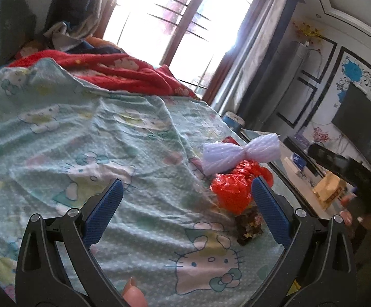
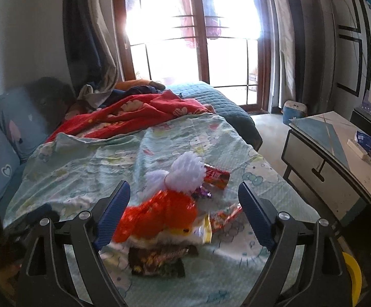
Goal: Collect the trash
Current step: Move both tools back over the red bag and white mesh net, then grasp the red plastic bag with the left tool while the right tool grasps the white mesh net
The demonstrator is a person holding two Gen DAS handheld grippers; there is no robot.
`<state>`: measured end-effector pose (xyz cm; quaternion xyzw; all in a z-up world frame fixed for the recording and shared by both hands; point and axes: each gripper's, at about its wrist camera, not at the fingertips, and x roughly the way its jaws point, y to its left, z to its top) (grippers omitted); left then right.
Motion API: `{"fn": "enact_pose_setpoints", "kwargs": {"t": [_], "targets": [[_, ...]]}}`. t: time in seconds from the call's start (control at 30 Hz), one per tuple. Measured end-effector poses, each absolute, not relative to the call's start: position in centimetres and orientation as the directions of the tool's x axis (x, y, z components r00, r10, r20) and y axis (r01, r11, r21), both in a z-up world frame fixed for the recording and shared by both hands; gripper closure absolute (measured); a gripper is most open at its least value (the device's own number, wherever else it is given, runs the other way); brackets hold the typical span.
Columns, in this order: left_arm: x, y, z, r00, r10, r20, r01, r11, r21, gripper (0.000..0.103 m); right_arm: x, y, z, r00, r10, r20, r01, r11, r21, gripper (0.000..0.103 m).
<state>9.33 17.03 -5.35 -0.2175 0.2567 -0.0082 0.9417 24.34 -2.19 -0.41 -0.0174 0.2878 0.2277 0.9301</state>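
We're holding the left gripper (image 1: 185, 192) wide open above the cartoon-print bedsheet (image 1: 96, 133), gripping nothing. At its two o'clock the red plastic bag (image 1: 232, 188) is lying just beside the right finger, the white bubble wrap (image 1: 239, 154) resting on its far edge, a dark snack wrapper (image 1: 249, 226) at four o'clock. We're keeping the right gripper (image 2: 184, 194) spread open too, the trash pile sitting between its fingers: red bag (image 2: 160, 212), dark wrapper (image 2: 157, 258) at six, red snack pack (image 2: 217, 176) at one
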Motion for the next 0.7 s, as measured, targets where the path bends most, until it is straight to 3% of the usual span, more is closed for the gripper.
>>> {"fn": "enact_pose_setpoints", "kwargs": {"t": [0.2, 0.47, 0.57, 0.67, 0.7], "targets": [[10.7, 16.5, -6.6, 0.846, -0.241, -0.475, -0.037, 0.863, -0.504, 0.011, 28.5, -1.2, -1.8, 0.712, 0.386, -0.587, -0.398, 0.91, 0.116, 0.019], [13.5, 14.7, -7.7, 0.818, -0.297, -0.493, -0.007, 0.851, -0.524, 0.017, 32.3, -0.6, -3.8, 0.649, 0.403, -0.646, -0.374, 0.908, 0.191, 0.024], [14.3, 14.3, -8.2, 0.808, -0.31, -0.501, -0.008, 0.844, -0.536, 0.019, 32.9, -0.3, -4.2, 0.626, 0.424, -0.654, -0.379, 0.899, 0.22, 0.032], [15.1, 14.2, -8.9, 0.799, -0.329, -0.503, -0.008, 0.83, -0.557, 0.024, 33.1, 0.0, -4.5, 0.607, 0.444, -0.659, -0.397, 0.888, 0.232, 0.054], [15.3, 14.1, -9.1, 0.795, -0.341, -0.502, -0.005, 0.823, -0.567, 0.029, 33.0, 0.1, -4.5, 0.603, 0.448, -0.66, -0.403, 0.885, 0.232, 0.069]]}}
